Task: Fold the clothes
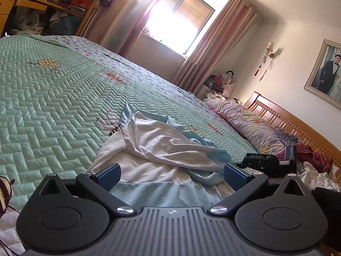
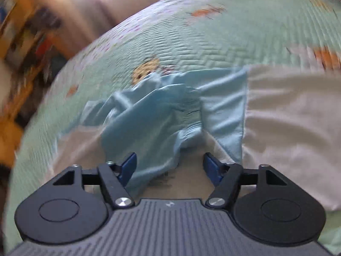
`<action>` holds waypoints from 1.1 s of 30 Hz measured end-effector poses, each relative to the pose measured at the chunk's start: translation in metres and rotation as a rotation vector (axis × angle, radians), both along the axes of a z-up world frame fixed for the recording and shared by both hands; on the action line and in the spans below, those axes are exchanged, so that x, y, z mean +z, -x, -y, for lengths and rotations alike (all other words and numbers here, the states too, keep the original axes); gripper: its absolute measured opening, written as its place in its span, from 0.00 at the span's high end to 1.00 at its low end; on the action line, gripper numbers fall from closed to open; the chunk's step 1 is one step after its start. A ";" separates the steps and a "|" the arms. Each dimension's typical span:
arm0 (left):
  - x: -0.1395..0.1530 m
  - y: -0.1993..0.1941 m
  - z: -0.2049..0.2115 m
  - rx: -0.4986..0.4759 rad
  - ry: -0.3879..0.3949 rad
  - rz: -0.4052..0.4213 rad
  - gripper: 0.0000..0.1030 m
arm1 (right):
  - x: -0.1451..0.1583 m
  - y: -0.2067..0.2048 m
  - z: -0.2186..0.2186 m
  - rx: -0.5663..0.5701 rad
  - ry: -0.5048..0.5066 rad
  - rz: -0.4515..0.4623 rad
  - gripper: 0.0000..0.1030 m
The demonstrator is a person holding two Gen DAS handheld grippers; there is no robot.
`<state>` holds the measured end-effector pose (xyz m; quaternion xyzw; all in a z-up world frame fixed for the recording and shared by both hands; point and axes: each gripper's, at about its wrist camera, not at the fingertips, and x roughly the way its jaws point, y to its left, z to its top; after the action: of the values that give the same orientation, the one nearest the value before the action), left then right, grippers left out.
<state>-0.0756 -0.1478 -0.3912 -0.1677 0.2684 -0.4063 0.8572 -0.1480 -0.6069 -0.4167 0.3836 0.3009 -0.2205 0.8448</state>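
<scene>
Lying crumpled on the green quilted bedspread (image 1: 53, 98), the white-and-blue garment (image 1: 157, 149) is sitting between both grippers' gaping jaws: left gripper (image 1: 172, 173), right gripper (image 2: 169, 164), neither gripping.

No word, brand or number can be read in either view. The left gripper (image 1: 172, 176) and the right gripper (image 2: 170, 166) each carry only a small pale mark on the grey body behind the fingers, too small to make out. Embossed lettering on the black part beside the left gripper is illegible.
</scene>
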 end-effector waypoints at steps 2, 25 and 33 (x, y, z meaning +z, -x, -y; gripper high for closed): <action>-0.001 -0.001 0.001 -0.003 -0.003 -0.004 0.01 | -0.004 0.002 0.007 -0.060 -0.051 0.032 0.55; -0.002 -0.001 0.001 -0.017 -0.005 -0.004 0.01 | 0.027 0.080 -0.066 -0.198 -0.049 0.029 0.65; -0.002 0.000 0.001 -0.018 -0.008 0.002 0.01 | 0.059 0.027 -0.127 0.176 0.267 0.090 0.65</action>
<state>-0.0754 -0.1490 -0.3935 -0.1615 0.2708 -0.4132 0.8543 -0.1750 -0.4801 -0.3574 0.2497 0.2634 -0.1664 0.9168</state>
